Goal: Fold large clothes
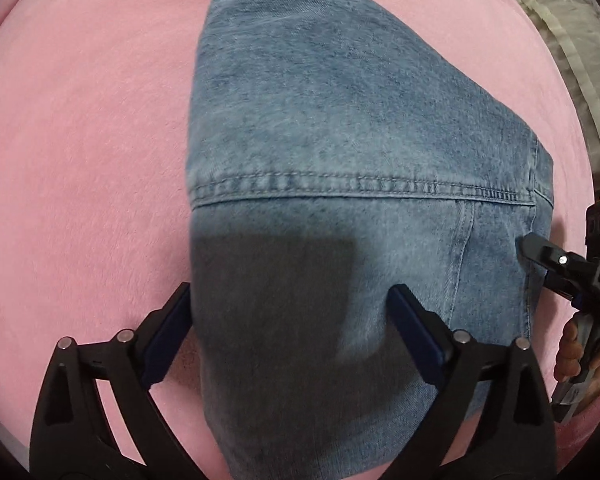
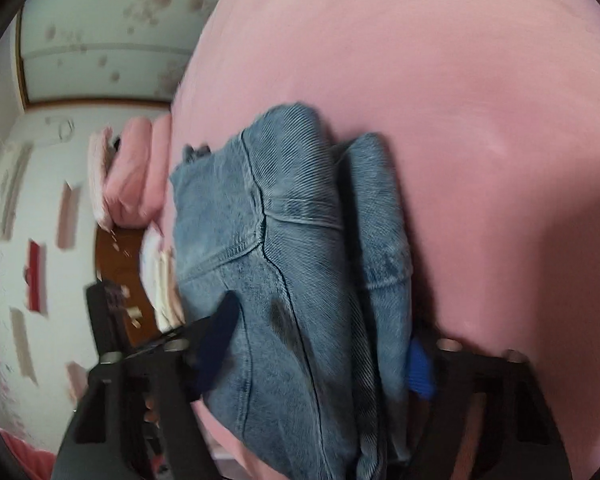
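Two grippers — left (image 1: 292, 328) spread, right (image 2: 320, 344) clasping folded jeans (image 1: 340, 140) — pink bedspread (image 1: 80, 160) all around.

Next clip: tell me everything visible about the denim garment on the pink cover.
The denim garment is washed blue, jeans by the look of it, with double-stitched seams. It lies folded in layers on the pink cover; the right wrist view shows two stacked folds. The left gripper straddles its near end, fingers wide apart and not pinching. The right gripper has the folded edge between its fingers; blur hides whether they press. A dark shadow covers the near part.
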Demonstrator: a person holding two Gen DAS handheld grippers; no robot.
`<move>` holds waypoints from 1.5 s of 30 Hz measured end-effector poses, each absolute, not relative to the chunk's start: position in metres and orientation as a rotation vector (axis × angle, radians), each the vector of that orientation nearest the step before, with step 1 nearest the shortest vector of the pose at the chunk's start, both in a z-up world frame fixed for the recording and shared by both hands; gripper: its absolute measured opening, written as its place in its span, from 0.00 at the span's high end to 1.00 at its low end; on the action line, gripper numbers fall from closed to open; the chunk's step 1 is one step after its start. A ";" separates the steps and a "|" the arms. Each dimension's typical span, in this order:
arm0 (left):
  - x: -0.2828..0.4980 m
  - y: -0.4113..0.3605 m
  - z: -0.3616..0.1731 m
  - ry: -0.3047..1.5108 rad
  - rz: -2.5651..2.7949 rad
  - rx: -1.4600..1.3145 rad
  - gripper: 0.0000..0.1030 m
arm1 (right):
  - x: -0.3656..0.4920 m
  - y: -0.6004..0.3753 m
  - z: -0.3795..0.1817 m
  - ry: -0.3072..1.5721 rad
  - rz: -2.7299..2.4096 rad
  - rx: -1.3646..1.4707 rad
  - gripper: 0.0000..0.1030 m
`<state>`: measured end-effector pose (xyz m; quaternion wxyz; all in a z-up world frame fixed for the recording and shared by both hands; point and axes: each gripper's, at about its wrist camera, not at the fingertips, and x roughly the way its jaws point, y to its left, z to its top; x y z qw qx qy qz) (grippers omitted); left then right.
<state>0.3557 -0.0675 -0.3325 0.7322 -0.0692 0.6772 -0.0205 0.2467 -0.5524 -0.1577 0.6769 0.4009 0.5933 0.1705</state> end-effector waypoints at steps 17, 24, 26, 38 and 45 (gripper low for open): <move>0.340 -0.062 -0.307 1.488 0.002 -0.092 0.57 | 0.241 -0.516 -0.104 1.289 0.305 0.696 0.82; 0.327 -0.037 -0.284 1.484 -0.050 -0.119 0.72 | 0.236 -0.452 -0.039 1.242 0.283 0.547 0.84; 0.323 -0.012 -0.278 1.495 -0.071 -0.177 0.72 | 0.234 -0.425 -0.018 1.232 0.269 0.472 0.84; 0.221 0.267 -0.213 1.479 0.018 -0.199 0.73 | 0.227 -0.172 0.053 1.242 0.419 0.347 0.85; 0.181 0.440 -0.170 1.449 0.191 -0.209 0.73 | 0.245 -0.006 0.070 1.246 0.638 0.325 0.85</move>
